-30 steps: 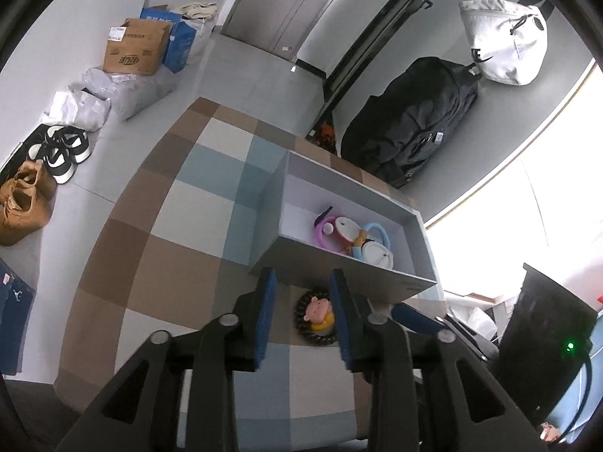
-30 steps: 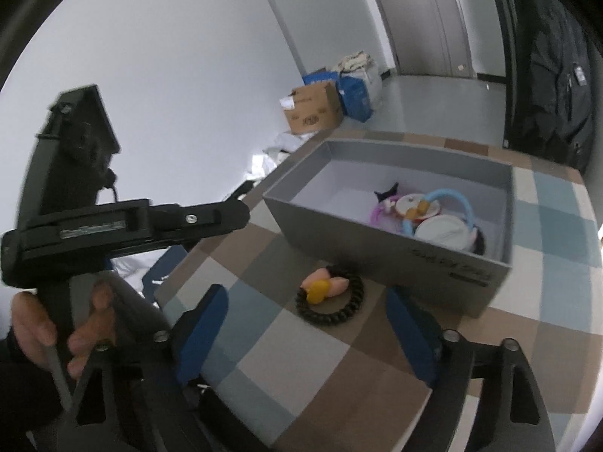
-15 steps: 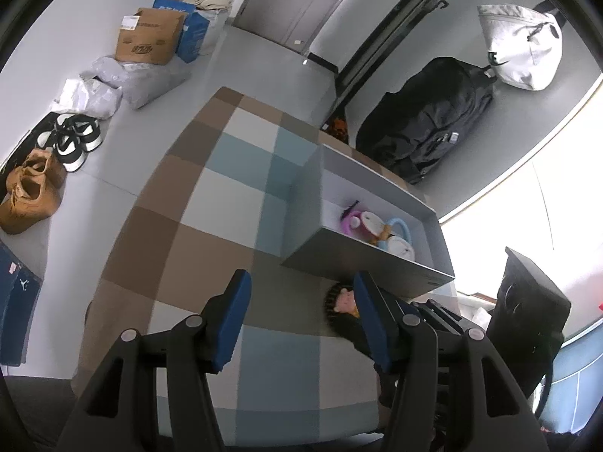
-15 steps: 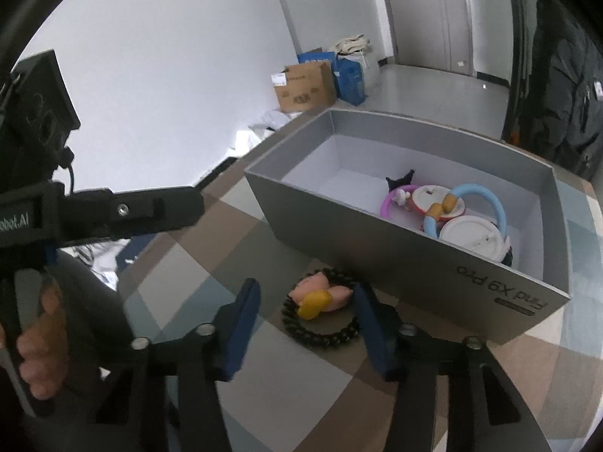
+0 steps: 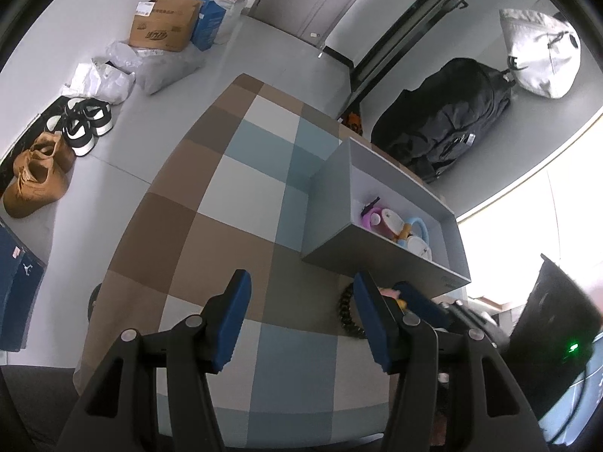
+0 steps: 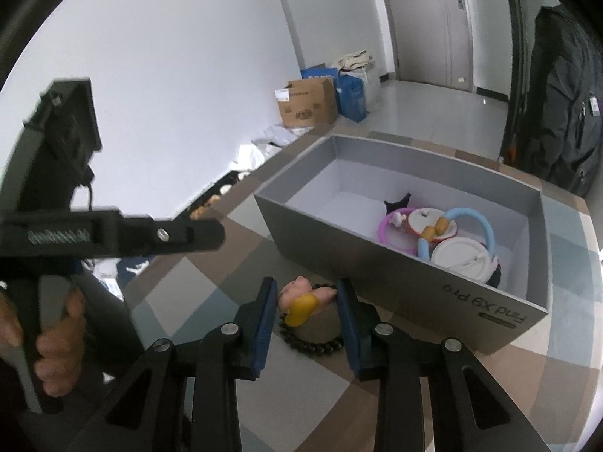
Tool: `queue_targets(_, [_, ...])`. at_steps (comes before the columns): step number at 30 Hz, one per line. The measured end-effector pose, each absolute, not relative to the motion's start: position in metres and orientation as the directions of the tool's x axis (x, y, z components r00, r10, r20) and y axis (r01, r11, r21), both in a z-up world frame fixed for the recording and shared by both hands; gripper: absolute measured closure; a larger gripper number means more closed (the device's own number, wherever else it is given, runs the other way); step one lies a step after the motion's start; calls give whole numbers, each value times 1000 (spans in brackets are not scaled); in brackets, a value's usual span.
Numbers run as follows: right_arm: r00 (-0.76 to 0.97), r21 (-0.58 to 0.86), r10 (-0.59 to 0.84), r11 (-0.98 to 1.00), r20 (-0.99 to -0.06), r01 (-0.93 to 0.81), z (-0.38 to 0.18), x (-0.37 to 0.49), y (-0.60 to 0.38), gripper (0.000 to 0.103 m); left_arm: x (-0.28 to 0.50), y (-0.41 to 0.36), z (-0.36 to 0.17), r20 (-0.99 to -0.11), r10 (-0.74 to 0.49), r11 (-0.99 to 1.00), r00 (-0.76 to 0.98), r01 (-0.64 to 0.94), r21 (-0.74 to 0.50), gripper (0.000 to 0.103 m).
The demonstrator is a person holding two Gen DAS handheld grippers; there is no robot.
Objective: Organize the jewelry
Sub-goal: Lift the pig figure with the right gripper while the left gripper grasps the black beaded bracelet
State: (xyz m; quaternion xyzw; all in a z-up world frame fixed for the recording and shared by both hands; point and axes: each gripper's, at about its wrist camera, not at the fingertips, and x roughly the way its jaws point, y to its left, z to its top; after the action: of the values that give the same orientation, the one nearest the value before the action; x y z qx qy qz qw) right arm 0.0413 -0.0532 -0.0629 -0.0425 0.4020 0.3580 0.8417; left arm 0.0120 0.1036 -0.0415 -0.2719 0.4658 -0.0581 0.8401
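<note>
Right gripper [image 6: 306,316] angled steeply down at the checked tabletop [image 6: 211,293], just short of the grey box [image 6: 407,282]. Jaws just been closing, now narrow, straddling the black beaded bracelet [image 6: 312,342] with its pink-and-yellow charm [image 6: 301,299]; charm between the blue pads [image 6: 265,320], right pad over the bead ring; actual pressing on it not possible to tell. Beyond the fingertips, inside the box: pink ring [image 6: 392,222], blue ring [image 6: 471,226], white round pieces [image 6: 461,258].

Left gripper [image 5: 301,320] also tilted downward, held in a hand [image 6: 56,346] off to the left of the right one. Jaws spread about halfway, only bare tabletop between the pads [image 5: 235,320]. Bracelet [image 5: 345,312] just outside its right finger, partly hidden behind it; box [image 5: 377,252] ahead and to the right.
</note>
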Motion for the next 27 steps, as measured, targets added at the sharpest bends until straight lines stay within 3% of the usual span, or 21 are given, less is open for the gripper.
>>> queue_targets(7, [427,281,604,742,-672,-609,-49,32,-81,72,14,91,-44,-759,-362,855,541,-131,-501,52])
queue_targets(14, [475,329,618,762,-627,-558,-31,31,-112,72,14,55,-44,-796,-318,915,515,-52,-399,51])
queue_targets(16, [488,335,618,766,-616,-548,-27,31,-118,72,15,45,-45,-807,-306,928,506,-32,-372,49])
queue_targets(18, [500,345,621,769,-604,-538,-22,30,-125,72,15,38,-45,-812,-294,937,504,-17,-350,38])
queue_targets(27, [534,375,619,781,-576,-500,-14,38,-149,72,18,5,-49,-843,-218,973,491,41,-228,32])
